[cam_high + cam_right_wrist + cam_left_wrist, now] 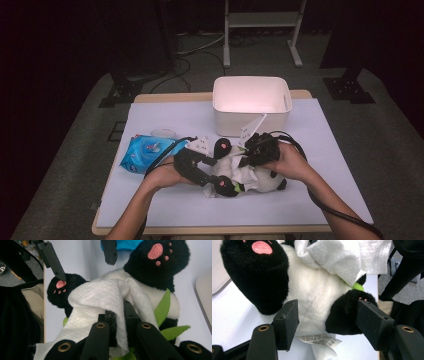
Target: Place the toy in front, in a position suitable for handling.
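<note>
Table [165, 212] seen from above, covered by pale sheet, near edge toward person. Far left on sheet: blue wipes packet [142, 151], lying flat, small white lid [163, 133] just beyond it. Right of packet: person's left hand [167, 175] gripping left gripper [212, 172], aimed rightward at plush panda [240, 175]. Panda lying on its back near table centre, black feet with pink paw pads pointing left, white belly up, green leaf trim at its chest. From left gripper view [325, 320]: jaws apart, straddling panda's lower body, right jaw against a black foot [344, 315], left jaw just beside white belly; whether pads press in, cannot tell. Printed care label [319, 339] sticking out beneath panda between jaws. Draped over belly: white paper towel [245, 172], crumpled. Right of panda's middle: right gripper [245, 159], held in person's right hand [290, 162], pointing left and down onto panda. From right gripper view [120, 315]: jaws together, clamped on fold of paper towel [100, 297], towel spread across belly between the two black feet. Beyond panda, at far centre-right: white plastic bin [251, 104], upright, open-topped. Black cable trailing from right gripper toward near right corner.
</note>
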`<action>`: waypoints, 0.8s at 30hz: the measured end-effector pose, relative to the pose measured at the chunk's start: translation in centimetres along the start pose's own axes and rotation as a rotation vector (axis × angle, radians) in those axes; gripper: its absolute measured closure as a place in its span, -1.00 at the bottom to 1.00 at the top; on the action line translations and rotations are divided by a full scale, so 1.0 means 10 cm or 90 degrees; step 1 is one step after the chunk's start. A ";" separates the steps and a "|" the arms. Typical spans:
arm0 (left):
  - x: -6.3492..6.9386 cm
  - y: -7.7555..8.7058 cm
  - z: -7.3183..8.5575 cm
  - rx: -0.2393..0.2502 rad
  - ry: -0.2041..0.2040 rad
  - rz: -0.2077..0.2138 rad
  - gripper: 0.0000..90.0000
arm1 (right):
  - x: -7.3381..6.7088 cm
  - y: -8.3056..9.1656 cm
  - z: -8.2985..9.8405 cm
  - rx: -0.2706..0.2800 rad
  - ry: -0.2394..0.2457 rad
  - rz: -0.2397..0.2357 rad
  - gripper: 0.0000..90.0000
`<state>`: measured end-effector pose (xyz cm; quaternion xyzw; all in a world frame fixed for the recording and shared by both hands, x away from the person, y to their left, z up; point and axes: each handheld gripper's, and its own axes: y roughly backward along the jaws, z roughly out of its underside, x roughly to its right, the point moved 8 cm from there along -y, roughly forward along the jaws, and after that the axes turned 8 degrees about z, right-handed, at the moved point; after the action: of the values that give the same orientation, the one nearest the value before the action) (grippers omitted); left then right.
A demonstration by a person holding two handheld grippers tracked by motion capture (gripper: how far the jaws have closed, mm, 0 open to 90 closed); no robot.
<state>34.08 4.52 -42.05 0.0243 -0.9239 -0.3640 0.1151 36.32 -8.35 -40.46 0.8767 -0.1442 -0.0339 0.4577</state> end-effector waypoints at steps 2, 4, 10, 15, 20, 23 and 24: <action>-0.01 -0.01 0.01 0.007 0.006 -0.001 -0.25 | -0.01 -0.02 -0.03 -0.001 0.002 -0.002 0.88; -0.02 -0.01 0.01 0.009 0.004 -0.005 -0.25 | -0.04 -0.04 -0.06 -0.004 0.006 -0.005 0.88; -0.02 -0.02 -0.01 0.004 -0.003 -0.019 -0.25 | -0.11 -0.10 -0.13 -0.007 0.020 -0.019 0.88; -0.02 -0.03 -0.01 -0.002 -0.005 -0.023 -0.27 | -0.20 -0.17 -0.18 -0.008 0.027 -0.054 0.88; -0.01 -0.03 -0.01 0.003 0.000 -0.024 -0.27 | -0.19 -0.20 -0.19 -0.011 0.031 -0.055 0.88; -0.02 -0.03 -0.02 -0.001 -0.005 -0.022 -0.27 | -0.12 -0.14 -0.21 0.001 0.024 -0.040 0.88; -0.01 -0.04 -0.02 -0.002 -0.006 -0.020 -0.27 | -0.11 -0.13 -0.21 0.002 0.019 -0.037 0.88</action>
<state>34.25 4.11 -42.21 0.0365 -0.9233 -0.3676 0.1049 35.98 -5.68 -40.35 0.8818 -0.1115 -0.0337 0.4571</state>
